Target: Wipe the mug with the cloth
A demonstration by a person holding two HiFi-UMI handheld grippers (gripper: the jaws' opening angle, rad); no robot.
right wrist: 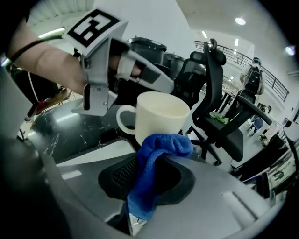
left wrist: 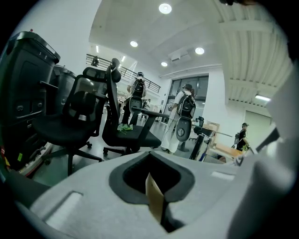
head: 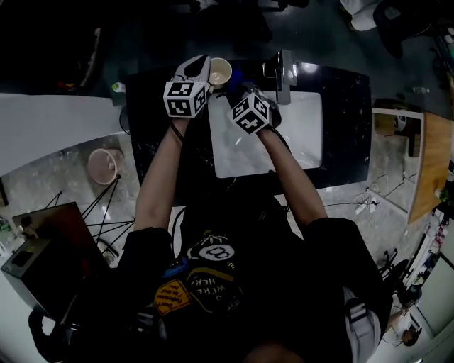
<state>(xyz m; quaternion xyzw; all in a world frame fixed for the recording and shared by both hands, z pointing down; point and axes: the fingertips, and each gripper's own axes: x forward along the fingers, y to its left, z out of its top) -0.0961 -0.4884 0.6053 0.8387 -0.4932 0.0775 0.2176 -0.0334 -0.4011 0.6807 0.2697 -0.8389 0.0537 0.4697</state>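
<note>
Fingers [right wrist: 224, 200] of right gripper [right wrist: 148, 186] pinched shut on blue cloth [right wrist: 156, 154], bunched top pressed against near wall of cream mug [right wrist: 159, 116]. Dead ahead of those fingers and touching; upright, mouth up, handle off toward the left hand's side. Held aloft by left gripper [left wrist: 156, 205], clamped on the rim, cream wall showing as a thin edge between its fingers. Judged: wiping in hand, next stroke best run round the wall, crosswise to the upright axis, right hand nearer for the rubbing, left only steadying or turning. Below, dark table [head: 344, 120] bearing a white mat [head: 301, 135]. Beyond, black office chairs [left wrist: 126, 126], people with backpacks [left wrist: 184, 112], round ceiling lights [left wrist: 164, 8].
</note>
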